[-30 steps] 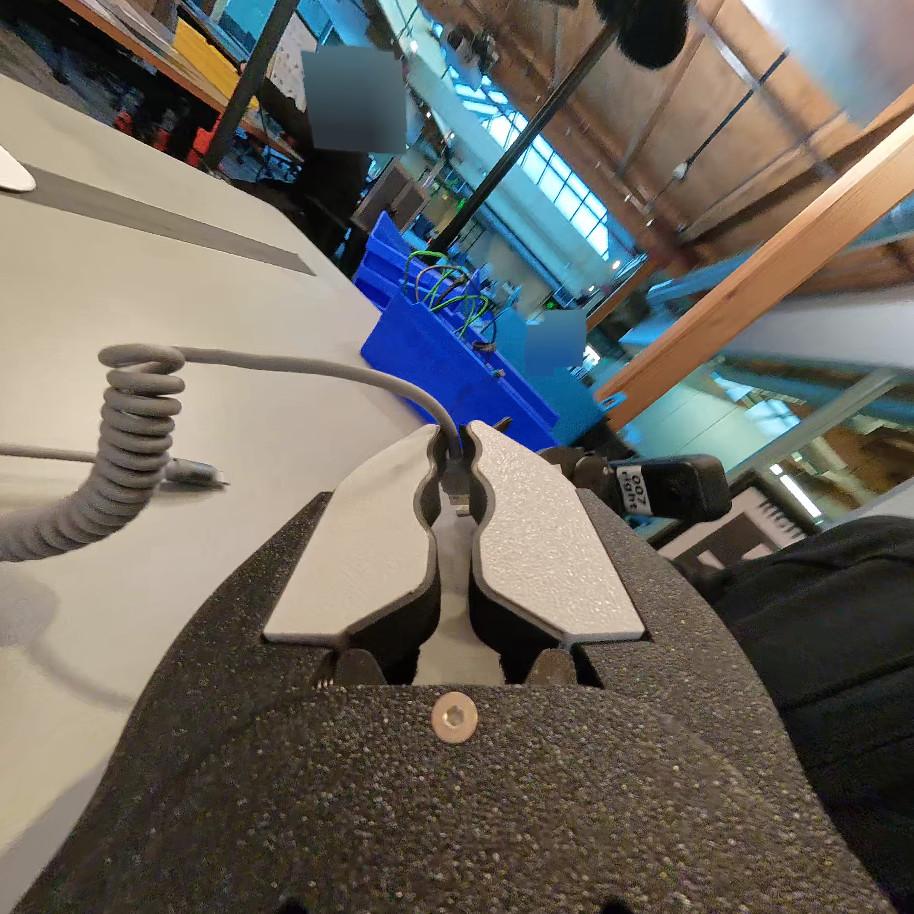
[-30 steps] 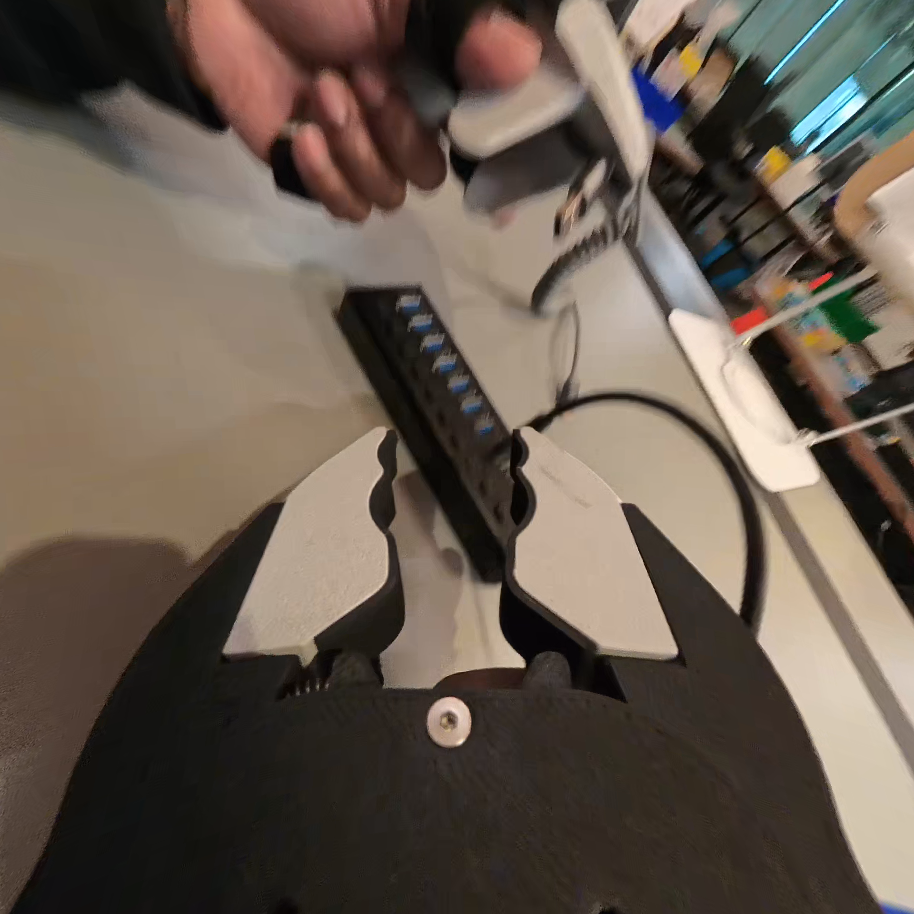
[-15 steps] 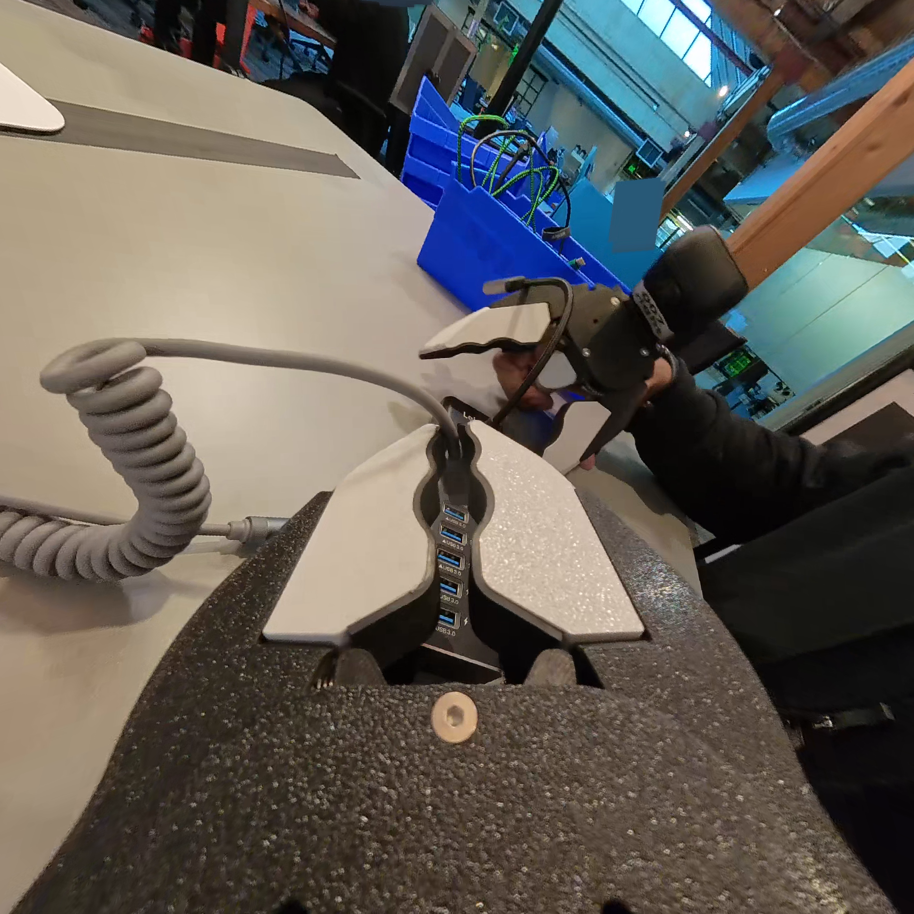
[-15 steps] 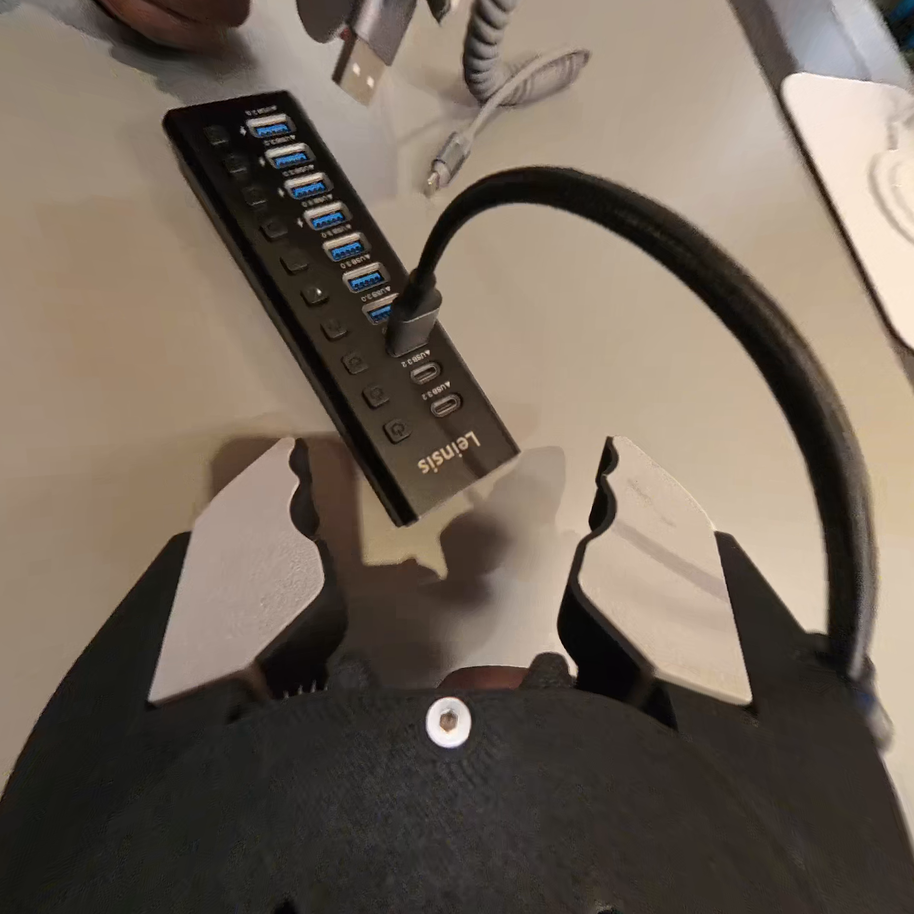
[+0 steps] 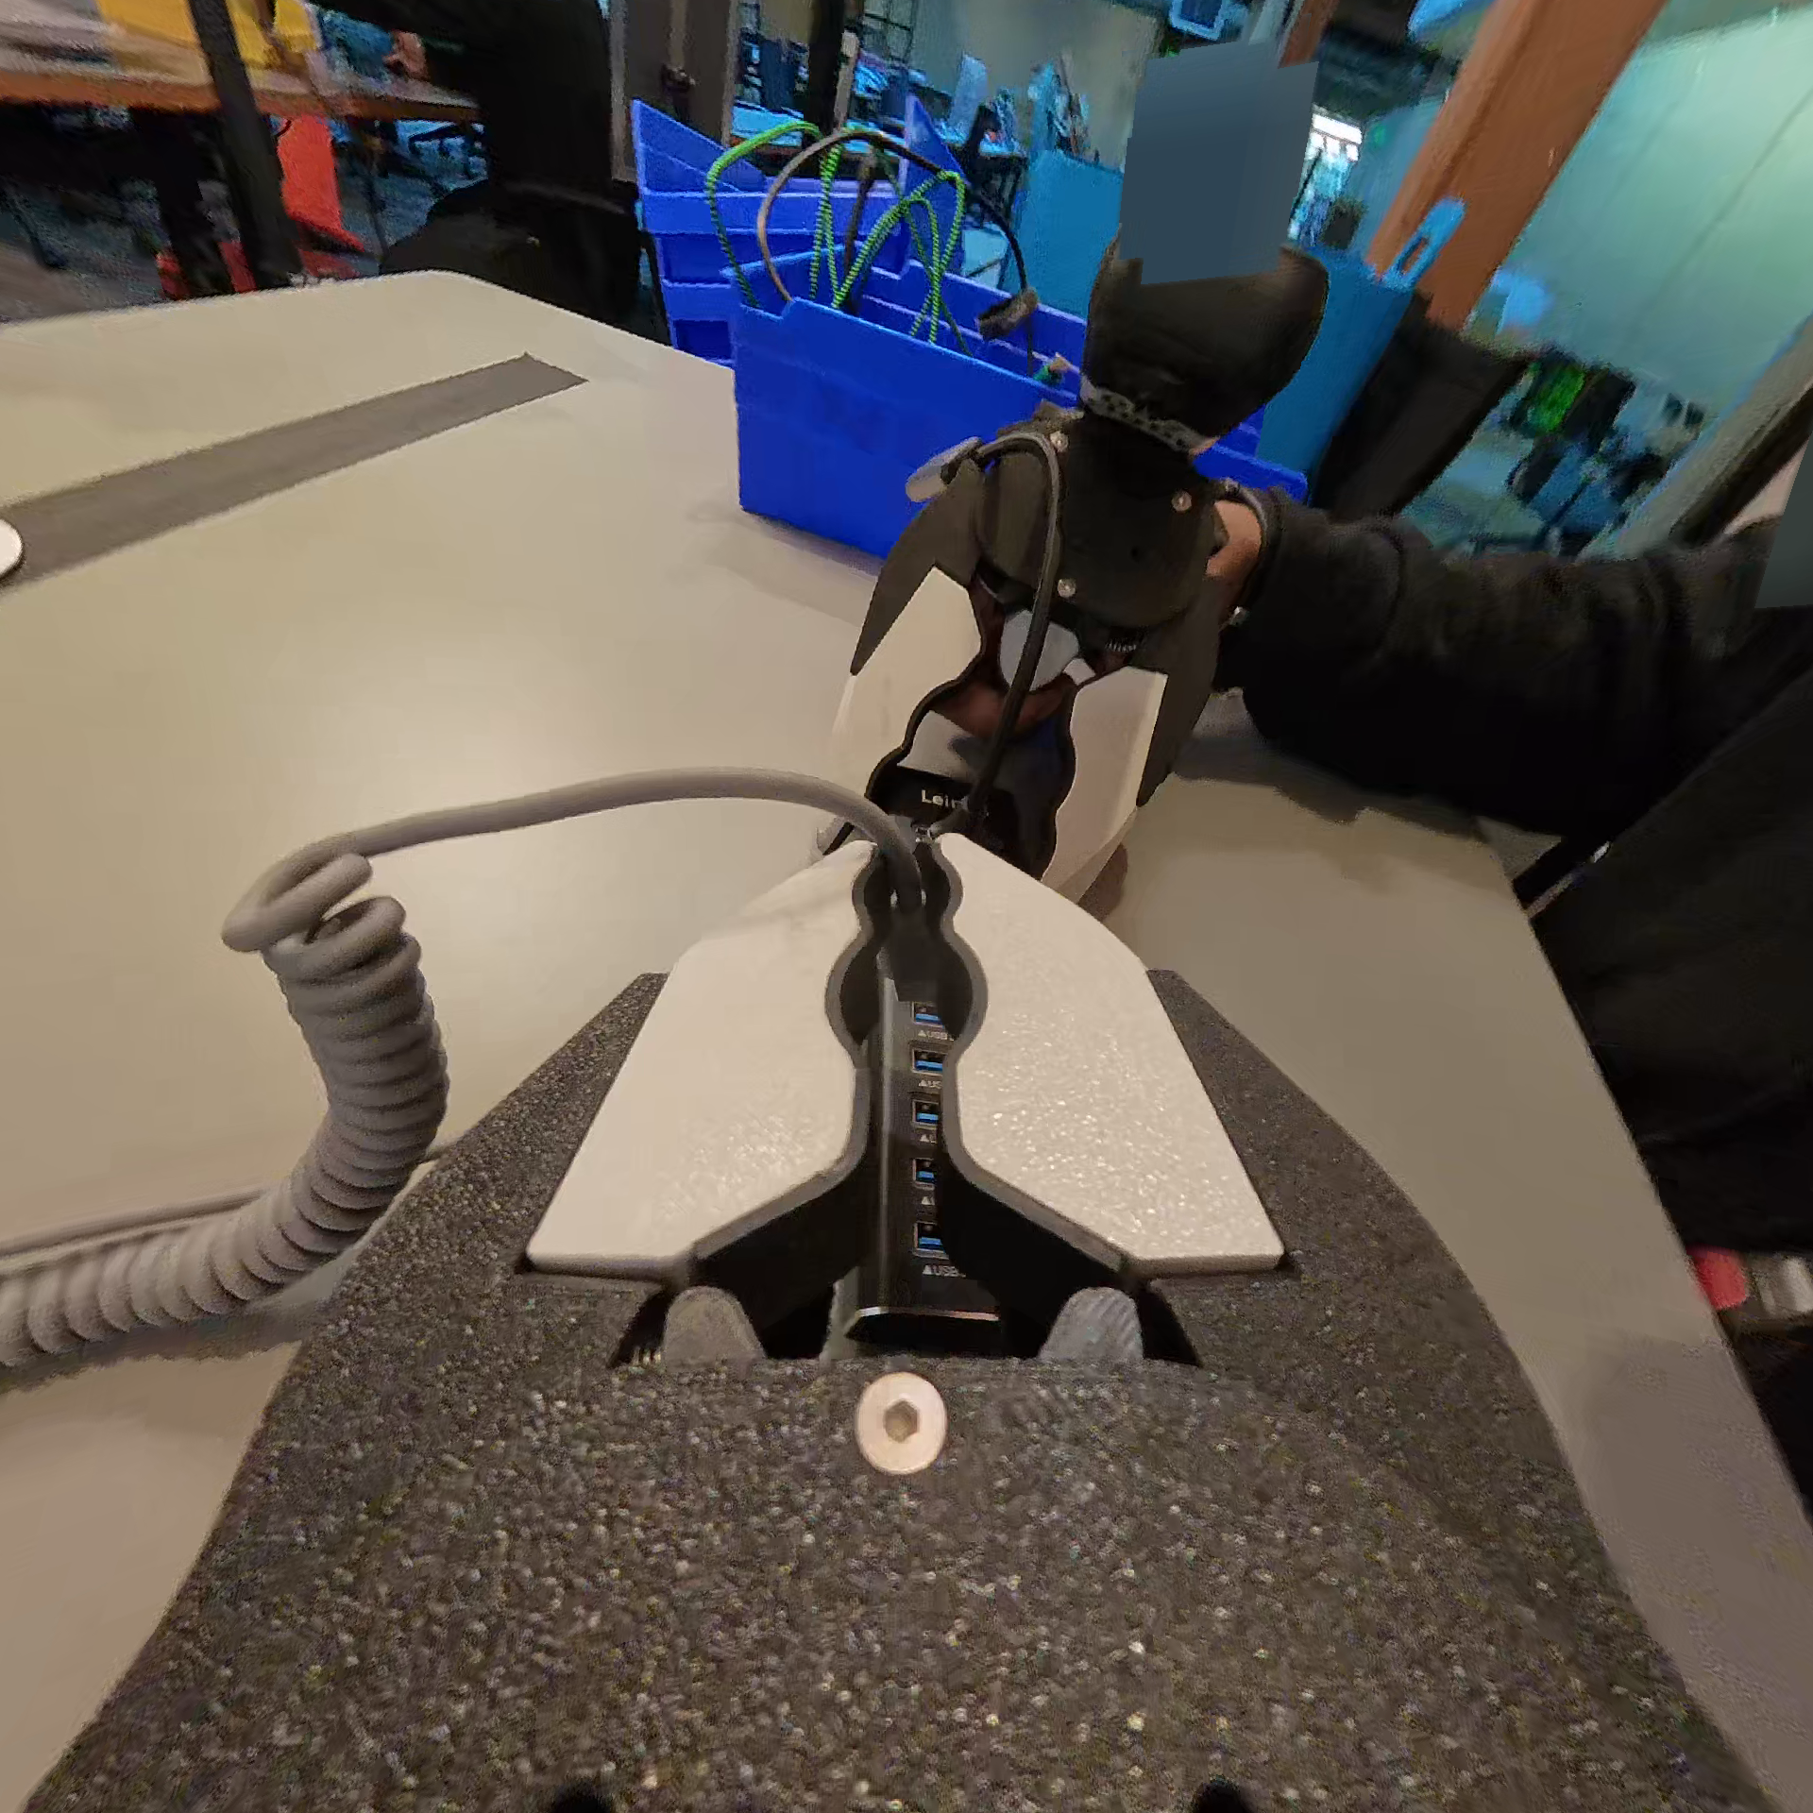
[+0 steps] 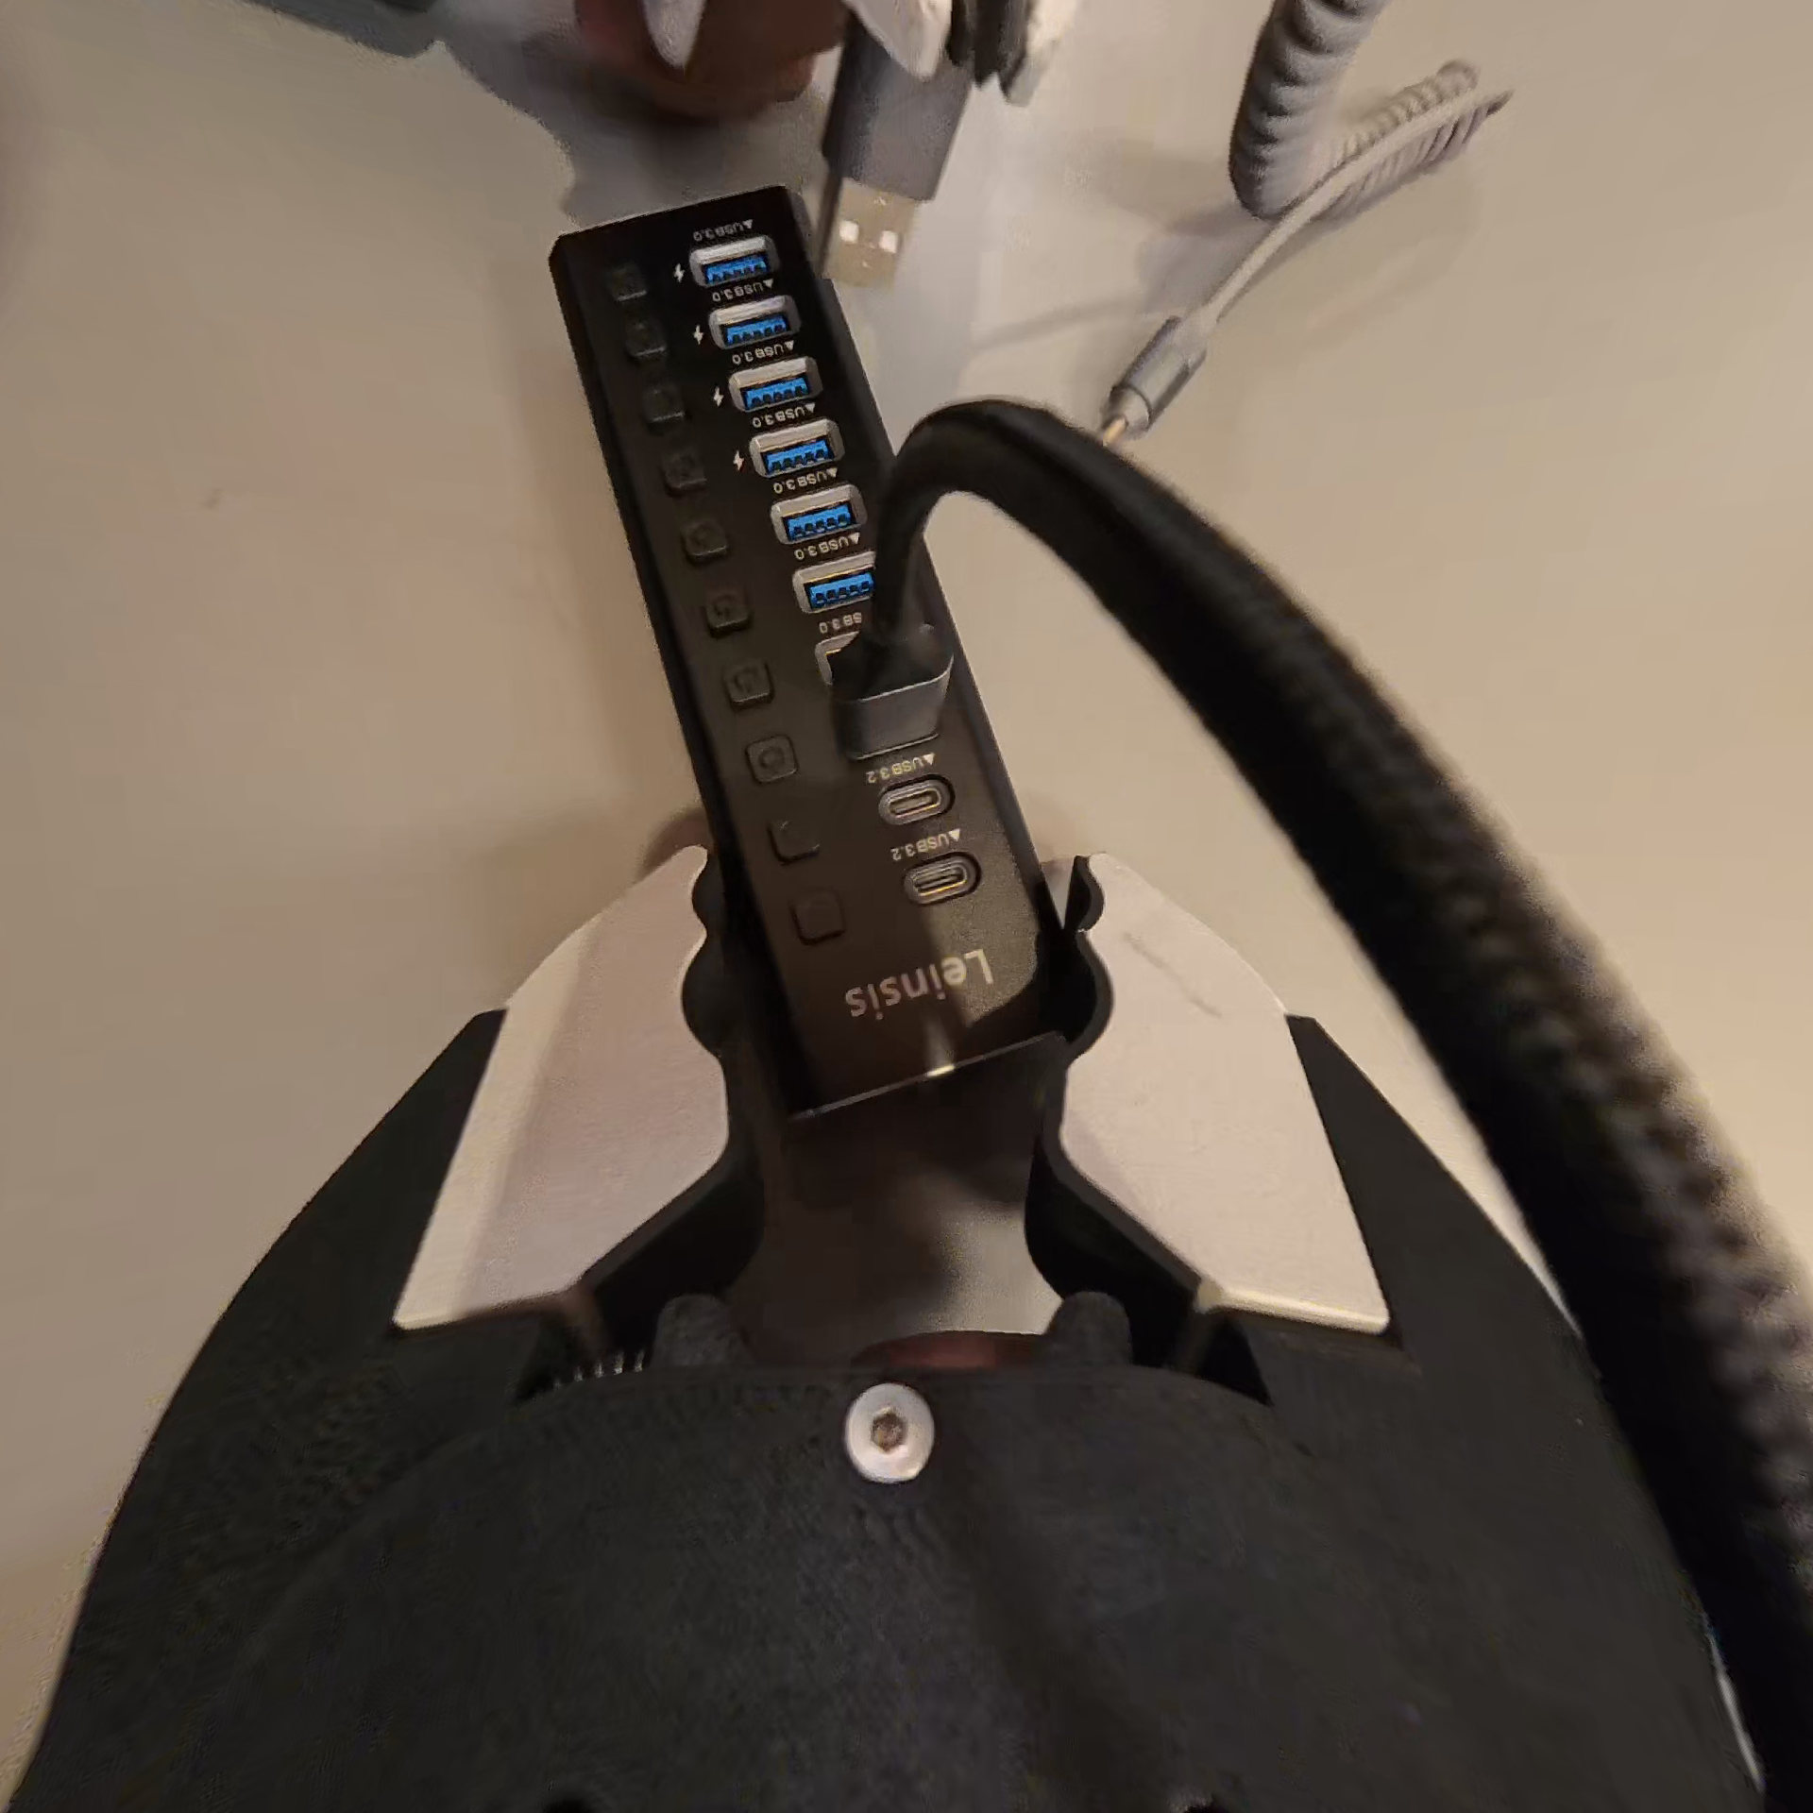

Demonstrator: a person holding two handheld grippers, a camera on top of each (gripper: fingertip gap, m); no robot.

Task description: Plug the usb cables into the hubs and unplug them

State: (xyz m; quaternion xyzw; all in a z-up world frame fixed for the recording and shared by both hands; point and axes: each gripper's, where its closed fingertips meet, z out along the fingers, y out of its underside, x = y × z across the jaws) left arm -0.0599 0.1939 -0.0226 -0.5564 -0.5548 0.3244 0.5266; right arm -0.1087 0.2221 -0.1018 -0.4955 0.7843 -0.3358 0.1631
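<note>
My left gripper (image 5: 907,888) was clamped on the grey plug (image 6: 888,137) of the coiled cable (image 5: 358,1060), plug tip hanging just above the far end of the black hub (image 6: 824,628), top centre of the right wrist view. My right gripper (image 6: 893,907) pinched the hub's near end, lower centre. A black cable (image 6: 1373,746) sat plugged mid-hub. Grey table (image 5: 392,638); blue bins (image 5: 854,412) behind, upper centre.

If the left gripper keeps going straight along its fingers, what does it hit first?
Likely the right gripper, which faces it over the black hub's far end. The left gripper holds the grey cable's plug above the hub; depth is unclear.
</note>
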